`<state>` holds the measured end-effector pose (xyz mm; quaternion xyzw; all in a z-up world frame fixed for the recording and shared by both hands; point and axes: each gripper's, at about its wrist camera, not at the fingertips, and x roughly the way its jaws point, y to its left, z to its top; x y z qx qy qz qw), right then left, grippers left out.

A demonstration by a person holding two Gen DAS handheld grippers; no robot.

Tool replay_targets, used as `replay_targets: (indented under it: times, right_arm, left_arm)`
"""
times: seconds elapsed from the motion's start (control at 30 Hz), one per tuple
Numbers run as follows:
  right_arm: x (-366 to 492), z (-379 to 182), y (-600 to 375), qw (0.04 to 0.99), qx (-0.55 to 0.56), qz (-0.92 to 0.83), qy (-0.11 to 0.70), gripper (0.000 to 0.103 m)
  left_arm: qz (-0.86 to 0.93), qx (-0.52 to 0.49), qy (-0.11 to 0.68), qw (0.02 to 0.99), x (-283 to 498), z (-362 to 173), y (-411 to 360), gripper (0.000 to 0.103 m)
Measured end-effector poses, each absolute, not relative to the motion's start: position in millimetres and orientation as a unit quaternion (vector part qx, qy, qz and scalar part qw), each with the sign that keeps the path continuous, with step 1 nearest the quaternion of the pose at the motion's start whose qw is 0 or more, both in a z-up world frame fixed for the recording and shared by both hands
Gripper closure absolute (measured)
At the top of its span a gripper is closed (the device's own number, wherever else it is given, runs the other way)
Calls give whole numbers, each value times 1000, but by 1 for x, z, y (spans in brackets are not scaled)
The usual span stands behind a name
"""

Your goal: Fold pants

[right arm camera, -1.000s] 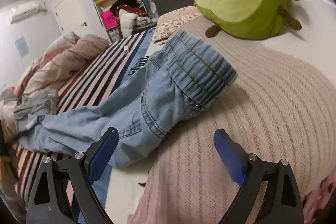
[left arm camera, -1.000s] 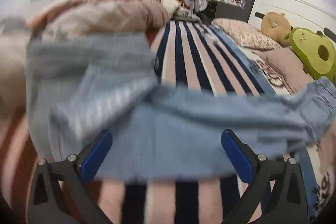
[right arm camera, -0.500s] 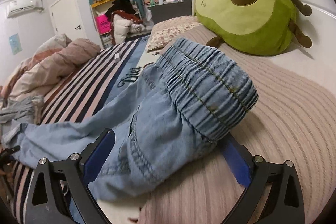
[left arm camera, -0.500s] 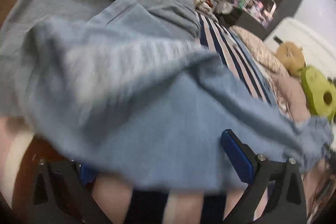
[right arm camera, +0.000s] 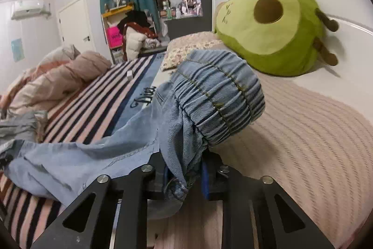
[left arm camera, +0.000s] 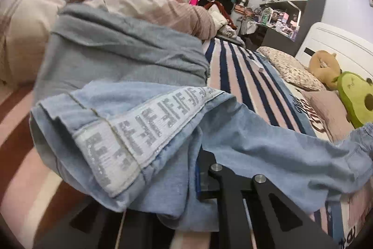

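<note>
Black gripper (right arm camera: 183, 175) frames; silver screws; blue pads.

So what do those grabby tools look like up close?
Both look alike. The right tool has flat black frame arms with triangle-shaped cutouts, round silver bolts at the joints and bright blue pads on the insides of its fingers. The left tool has the same black frame, cutouts and silver bolts, with just a sliver of blue pad showing. No cables, markings or sleeves are in view.

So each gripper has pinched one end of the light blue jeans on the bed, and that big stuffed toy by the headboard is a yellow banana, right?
Nearly. The stuffed toy by the headboard is a green avocado, not a yellow banana; the right wrist view shows it best. The rest holds: the right gripper is shut on the jeans at the elastic waistband, and the left gripper is shut on the leg end.
</note>
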<state>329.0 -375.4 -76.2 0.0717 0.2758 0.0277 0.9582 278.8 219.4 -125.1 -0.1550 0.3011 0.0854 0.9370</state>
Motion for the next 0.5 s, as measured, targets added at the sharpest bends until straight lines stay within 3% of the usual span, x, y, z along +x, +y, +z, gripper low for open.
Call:
replay_targets:
  times: [0.5]
  right_arm:
    - [167,-46,-408,942,133,60,304,90]
  left_arm:
    - [69,-135,323,934,117,-73,210,95]
